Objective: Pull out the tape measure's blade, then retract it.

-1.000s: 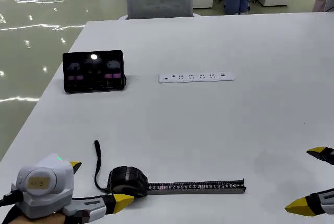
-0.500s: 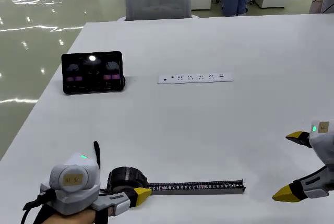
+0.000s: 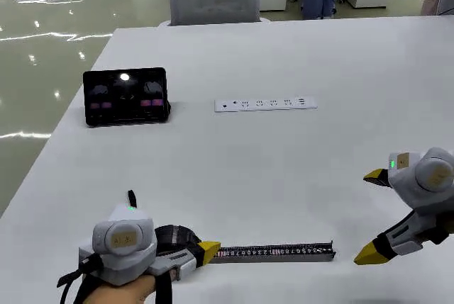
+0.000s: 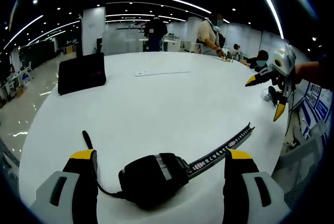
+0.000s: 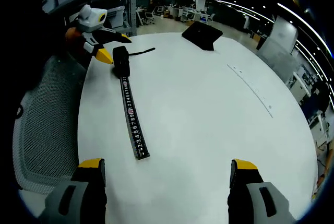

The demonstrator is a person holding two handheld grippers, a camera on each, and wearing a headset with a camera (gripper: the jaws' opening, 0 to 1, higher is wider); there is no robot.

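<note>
Both hand-held grippers have closed in on the tape measure, which has stayed put. The left hand-held gripper [image 3: 186, 246] has slid forward until its jaws stand on either side of the case [image 3: 176, 236], and the right hand-held gripper [image 3: 369, 215] has come in from the worktop's edge toward the blade's free end.

The left hand-held gripper [image 4: 160, 155] has its jaws wide apart. The case [image 4: 154, 177] lies between them, with a gap showing on each side. The strap [image 4: 86, 140] trails out from the case, just past the jaw on the view's left.

The blade [image 3: 277, 251] is pulled out and lies flat on the worktop [image 3: 284, 176]. Its long axis runs straight from the case between the left jaws toward the right hand-held gripper, scale side up. From the left hand-held gripper, the blade [image 4: 222, 151] slants away past the jaw on the view's right.

The right hand-held gripper [image 5: 167, 164] is also spread wide and holds nothing. The blade's [image 5: 132, 122] end lies just ahead of its jaws, nearer the jaw on the view's left, not touching either. The case [image 5: 120, 59] sits at the blade's far end.

Well beyond both hand-held grippers lie a dark console [image 3: 125, 96] and a power strip [image 3: 264, 104].
</note>
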